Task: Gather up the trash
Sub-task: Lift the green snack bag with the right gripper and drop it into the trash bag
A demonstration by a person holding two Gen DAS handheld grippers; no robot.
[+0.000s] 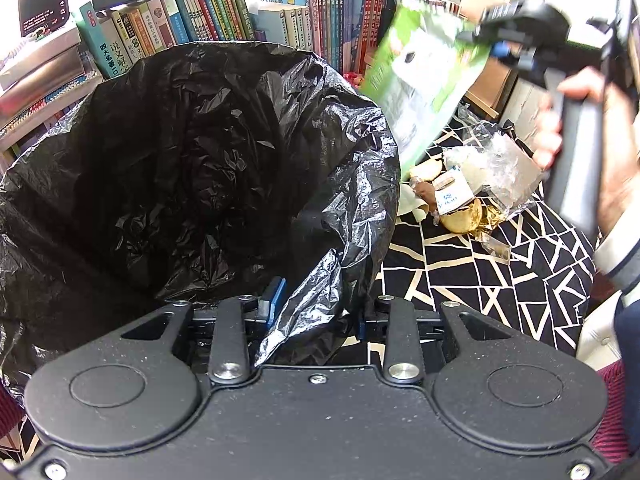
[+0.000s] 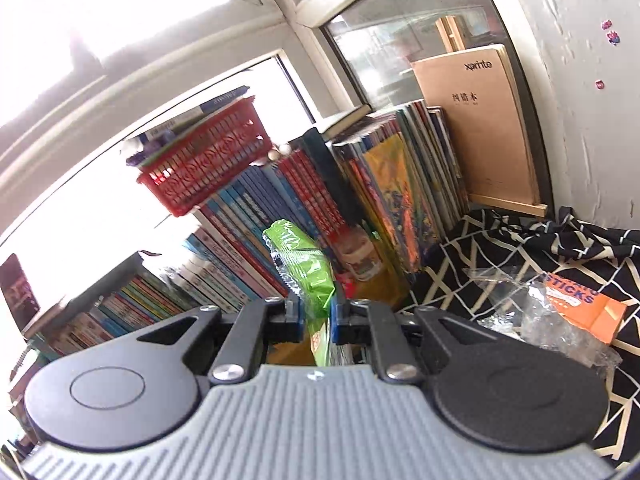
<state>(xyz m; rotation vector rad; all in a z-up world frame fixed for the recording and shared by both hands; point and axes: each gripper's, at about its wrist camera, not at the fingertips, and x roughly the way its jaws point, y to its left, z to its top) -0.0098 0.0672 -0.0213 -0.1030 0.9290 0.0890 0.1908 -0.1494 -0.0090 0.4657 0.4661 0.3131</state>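
Both jaws clamped, black bag [image 1: 200, 152] and green packet [image 2: 308, 272], above patterned cloth [image 1: 500, 280] beside books [image 2: 280, 208].

This looks like a room in a home, maybe a study corner. Rows of books [image 1: 224, 20] stand under a window [image 2: 120, 20], a red plastic basket [image 2: 208, 160] sits on top, and a black-and-cream patterned cloth [image 1: 500, 272] covers the counter.

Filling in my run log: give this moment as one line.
left claw: shut on black bag | right claw: shut on green wrapper | wrapper: not yet in bag
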